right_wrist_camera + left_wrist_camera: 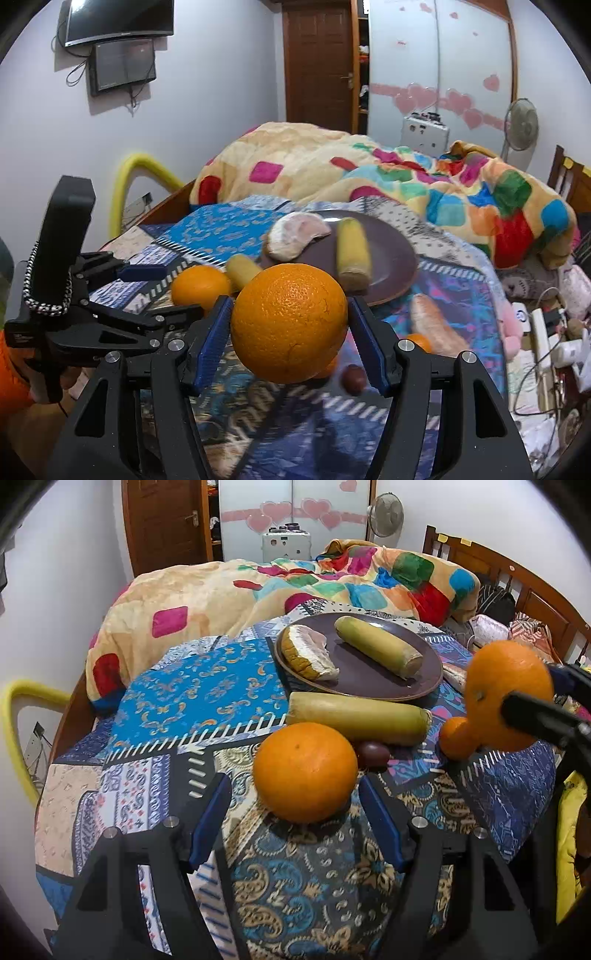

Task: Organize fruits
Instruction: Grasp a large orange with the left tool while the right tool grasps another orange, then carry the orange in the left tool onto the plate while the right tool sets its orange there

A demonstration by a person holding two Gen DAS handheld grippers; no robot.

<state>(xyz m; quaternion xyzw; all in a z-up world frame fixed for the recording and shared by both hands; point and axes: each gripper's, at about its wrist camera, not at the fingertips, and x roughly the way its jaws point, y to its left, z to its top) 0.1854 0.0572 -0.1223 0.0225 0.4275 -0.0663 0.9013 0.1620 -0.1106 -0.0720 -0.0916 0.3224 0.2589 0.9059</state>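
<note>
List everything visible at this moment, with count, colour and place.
Oranges: 2 large, orange; one held in the right gripper, one resting on the cloth before the left gripper.
Small orange: 1, orange, on the cloth below the held one.
Yellow-green fruits: 2; one on the plate, one on the cloth by the plate's near rim.
Pomelo pieces: 2, pale; one on the plate, one on the cloth.
Dark fruit: 1, maroon, on the cloth.
Plate: 1, brown, on the cloth.
Cloth: 1, blue patchwork, on the bed.
Blanket: 1, multicoloured, behind.
Left gripper: open.
Right gripper: shut on an orange.
</note>
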